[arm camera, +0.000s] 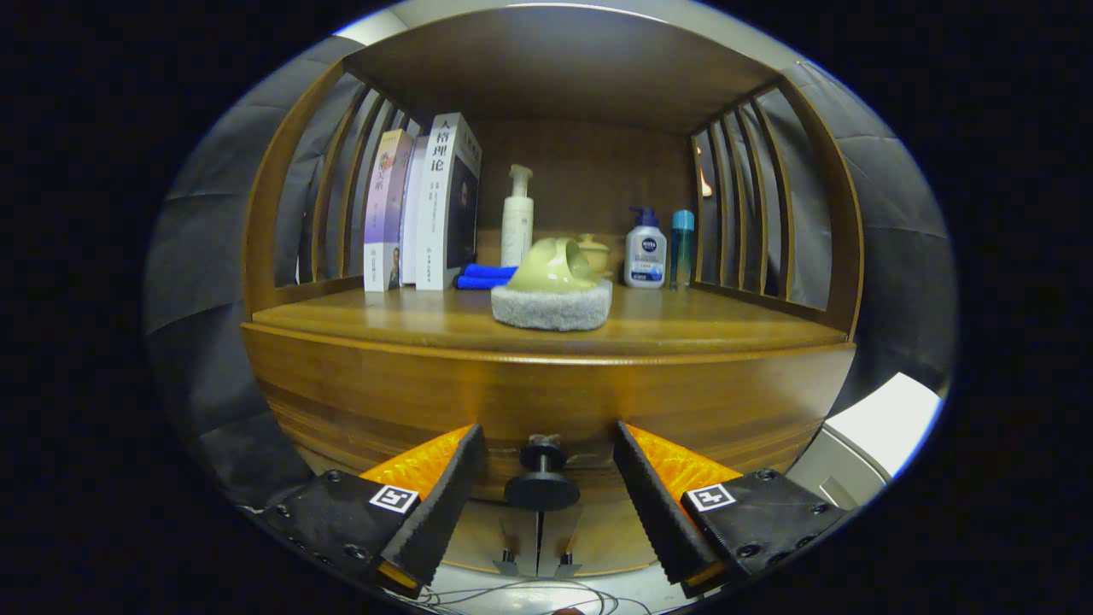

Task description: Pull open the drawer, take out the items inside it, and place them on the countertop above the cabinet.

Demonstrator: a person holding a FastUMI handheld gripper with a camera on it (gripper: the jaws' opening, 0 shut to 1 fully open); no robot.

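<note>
A wooden cabinet faces me, its drawer front [410, 401] closed under the countertop [683, 329]. A dark round knob [541, 478] sticks out of the drawer front. My gripper [541, 465] is open, and the knob sits between the two fingers without either one touching it. On the countertop a pale green teapot [555, 266] lies tipped on a grey felt pad [551, 307]. The drawer's inside is hidden.
At the back of the countertop stand three books [427, 205], a white pump bottle [517, 218], a folded blue cloth [485, 276], a small lidded pot [593, 252], a lotion bottle [645, 252] and a teal bottle [681, 248]. Slatted wooden sides [743, 205] and a top board enclose it. A white box [879, 423] stands at the right.
</note>
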